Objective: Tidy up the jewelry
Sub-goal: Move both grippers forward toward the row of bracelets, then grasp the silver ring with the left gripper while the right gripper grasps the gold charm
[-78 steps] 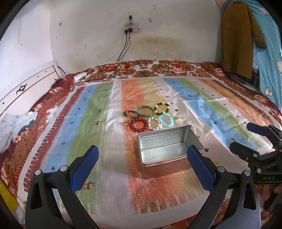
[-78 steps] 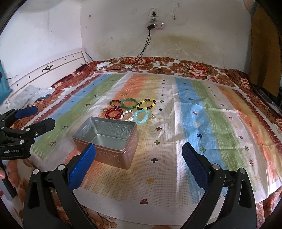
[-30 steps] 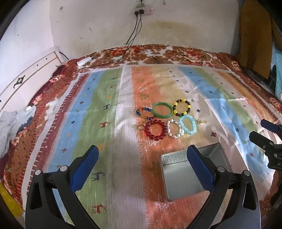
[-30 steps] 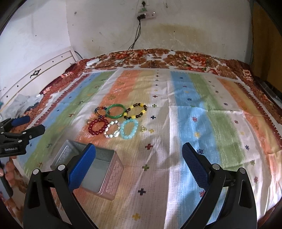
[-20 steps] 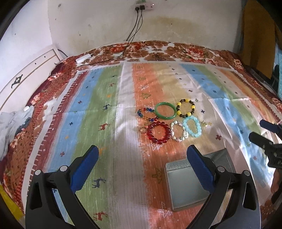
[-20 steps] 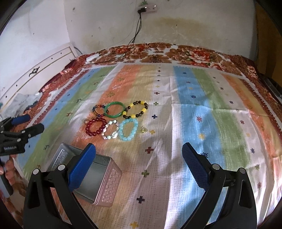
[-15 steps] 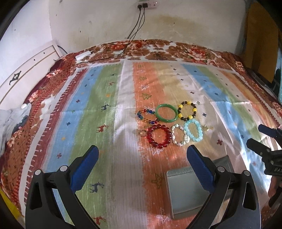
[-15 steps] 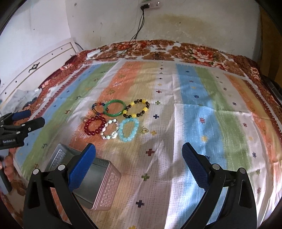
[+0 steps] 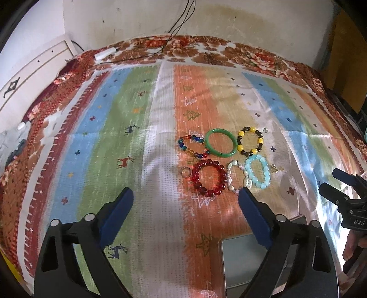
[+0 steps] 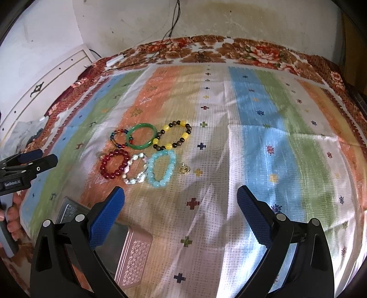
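Note:
Several bracelets lie together on the striped cloth: a green bangle (image 9: 220, 130) (image 10: 143, 125), a red bead bracelet (image 9: 209, 163) (image 10: 115, 151), a pearl one (image 9: 234, 164), a light-blue one (image 9: 257, 158) (image 10: 164, 153), a yellow-and-brown one (image 9: 251, 128) and a multicoloured one (image 9: 192, 137). An open metal tin (image 9: 240, 259) (image 10: 135, 259) stands nearer than they do. My left gripper (image 9: 184, 194) hovers short of the red bracelet; its jaws are closing with nothing between them. My right gripper (image 10: 180, 193) hangs open and empty, below and right of the light-blue bracelet.
A small ring (image 9: 185, 172) lies left of the red bracelet and a gold charm (image 10: 184, 170) right of the light-blue one. The cloth covers a bed with a floral border (image 9: 252, 55). A white headboard (image 9: 34, 66) is at the left, with cables (image 9: 181, 13) on the wall.
Both grippers have moved forward and down toward the bracelets, which look larger and nearer. The tin has slid toward the bottom of both views. The left jaws have narrowed a little.

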The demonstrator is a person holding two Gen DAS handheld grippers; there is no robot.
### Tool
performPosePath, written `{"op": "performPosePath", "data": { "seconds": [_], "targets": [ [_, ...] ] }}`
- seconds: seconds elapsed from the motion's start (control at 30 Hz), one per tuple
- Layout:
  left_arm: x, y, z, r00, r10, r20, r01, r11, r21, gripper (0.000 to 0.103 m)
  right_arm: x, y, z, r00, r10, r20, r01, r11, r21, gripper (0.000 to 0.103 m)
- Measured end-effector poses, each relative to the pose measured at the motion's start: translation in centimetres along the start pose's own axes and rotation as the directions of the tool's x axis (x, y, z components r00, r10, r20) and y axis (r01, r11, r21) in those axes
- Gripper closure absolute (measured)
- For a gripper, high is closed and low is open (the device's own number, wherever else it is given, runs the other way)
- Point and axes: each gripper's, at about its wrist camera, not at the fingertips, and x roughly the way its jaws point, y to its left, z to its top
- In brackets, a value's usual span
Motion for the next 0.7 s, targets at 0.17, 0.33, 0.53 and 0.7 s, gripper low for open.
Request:
{"op": "performPosePath", "data": {
  "seconds": [0.17, 0.33, 0.53, 0.7],
  "targets": [
    [1.7, 0.6, 0.7, 0.999, -0.013, -0.044, 0.012, 1.0, -0.024, 0.027, 1.2, -0.5, 0.7, 1.0, 0.005, -0.023, -0.004, 1.0, 0.02, 0.004],
    [3.9, 1.1, 1.3, 0.995, -0.024, -0.094, 0.02, 0.999, -0.042, 0.044, 2.7, -0.5, 1.3, 0.998, -0.003, -0.055, 0.004, 1.0, 0.019, 0.004],
    [6.4, 1.8, 2.0, 0.989, -0.026, -0.143, 0.017, 0.998, -0.063, 0.054, 4.3, -0.6, 1.9, 0.996, 0.0, -0.09, 0.002, 1.0, 0.021, 0.005],
    [7.9, 1.8, 2.4, 0.986, -0.02, -0.166, 0.012, 0.999, -0.053, 0.056, 5.5, -0.8, 2.3, 0.994, -0.001, -0.113, 0.003, 1.0, 0.021, 0.012]
  ]
}}
